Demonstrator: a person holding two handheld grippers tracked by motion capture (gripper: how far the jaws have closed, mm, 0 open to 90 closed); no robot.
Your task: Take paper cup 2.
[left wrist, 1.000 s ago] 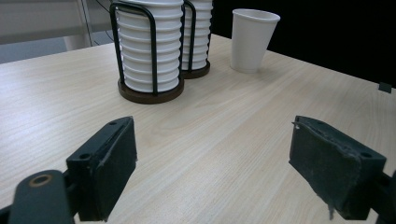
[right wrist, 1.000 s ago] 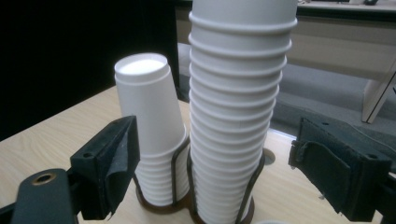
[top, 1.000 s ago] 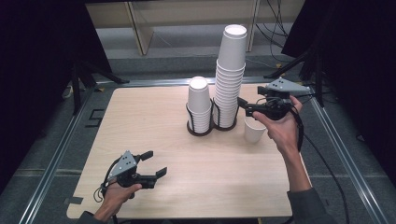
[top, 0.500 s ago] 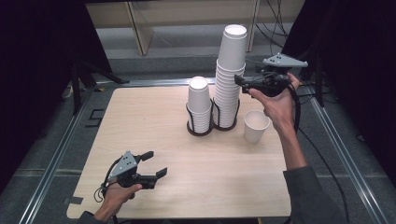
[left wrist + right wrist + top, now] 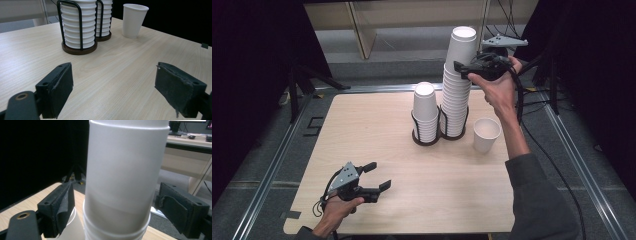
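I judge the top cup (image 5: 125,170) light, thin-walled and easily crushed, seated on the tall stack (image 5: 456,100) at 12 o'clock of the table (image 5: 362,130); my right gripper (image 5: 464,70) straddles it open, untouching, so grip gently mid-wall.

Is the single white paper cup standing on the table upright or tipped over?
Upright. The single white paper cup rests on its narrow base on the light wooden table, open mouth facing up, beside the two black wire cup holders.
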